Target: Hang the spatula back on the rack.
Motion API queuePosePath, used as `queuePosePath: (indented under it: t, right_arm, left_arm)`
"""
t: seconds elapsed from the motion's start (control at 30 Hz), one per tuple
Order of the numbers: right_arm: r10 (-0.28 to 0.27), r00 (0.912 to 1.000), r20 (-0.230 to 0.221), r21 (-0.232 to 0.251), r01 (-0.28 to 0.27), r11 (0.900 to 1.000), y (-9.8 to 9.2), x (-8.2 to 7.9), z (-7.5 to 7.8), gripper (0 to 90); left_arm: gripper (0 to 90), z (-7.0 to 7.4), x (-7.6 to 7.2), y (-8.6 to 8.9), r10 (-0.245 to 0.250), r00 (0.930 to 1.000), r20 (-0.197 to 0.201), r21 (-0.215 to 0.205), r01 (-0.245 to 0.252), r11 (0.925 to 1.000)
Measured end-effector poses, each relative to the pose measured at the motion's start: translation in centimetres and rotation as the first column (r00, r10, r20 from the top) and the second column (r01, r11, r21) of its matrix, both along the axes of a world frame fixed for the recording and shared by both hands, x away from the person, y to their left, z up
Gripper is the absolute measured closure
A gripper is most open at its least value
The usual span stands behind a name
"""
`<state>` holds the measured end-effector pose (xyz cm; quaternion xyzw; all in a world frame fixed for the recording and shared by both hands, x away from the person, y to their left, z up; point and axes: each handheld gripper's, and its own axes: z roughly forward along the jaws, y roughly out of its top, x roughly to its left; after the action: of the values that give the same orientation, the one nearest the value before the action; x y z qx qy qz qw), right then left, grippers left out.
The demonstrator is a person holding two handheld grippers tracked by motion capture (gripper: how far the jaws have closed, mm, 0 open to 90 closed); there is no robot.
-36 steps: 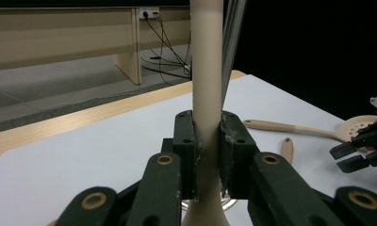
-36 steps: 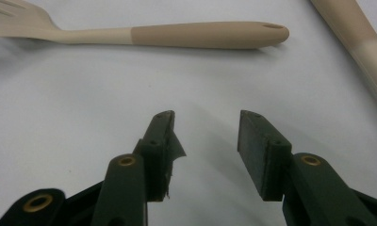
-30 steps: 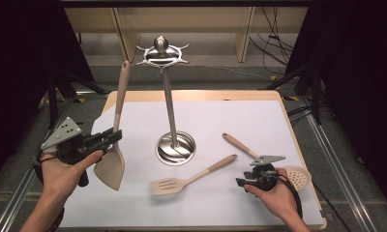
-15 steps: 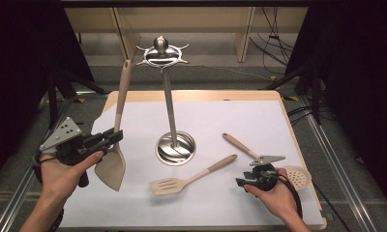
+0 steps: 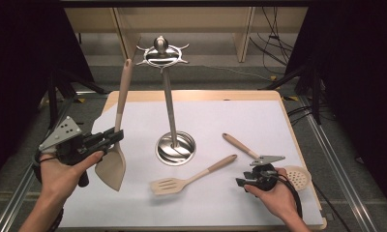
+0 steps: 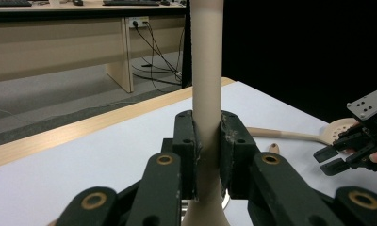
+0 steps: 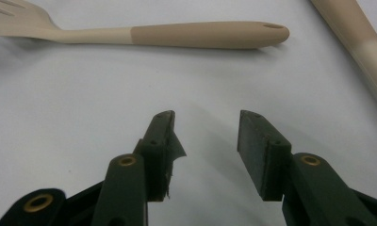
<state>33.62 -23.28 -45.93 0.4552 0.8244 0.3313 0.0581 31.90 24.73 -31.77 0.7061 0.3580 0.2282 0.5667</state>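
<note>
1. Three cooking utensils: one solid spatula (image 5: 113, 159) at the left of the frame, one slotted spatula (image 5: 191, 176) at lower centre, one skimmer spoon (image 5: 240, 144) at lower right.
2. One metal stand (image 5: 174, 147) at centre.
3. Two grippers: one (image 5: 115, 136) lower left, one (image 5: 242, 182) lower right.

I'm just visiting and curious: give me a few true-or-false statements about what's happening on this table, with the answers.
1. The left gripper clamps the handle of an upright spatula. True.
2. The right gripper holds the slotted turner. False: its jaws are open and empty; the turner lies on the table.
3. A utensil hangs on the metal stand. False: its hooks are bare.
4. The skimmer lies near the right hand. True.
</note>
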Motion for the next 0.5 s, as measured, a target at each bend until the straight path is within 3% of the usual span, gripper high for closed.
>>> queuePosePath:
  t: [0.5]
  right_arm:
    - [0.0, 1.0, 0.0, -0.002, 0.0, 1.0, 0.0, 0.0, 0.0, 57.2]
  left_arm:
    - [78.0, 0.19, -0.04, -0.46, -0.014, 0.9999, -0.001, -0.002, 0.014, 0.9999]
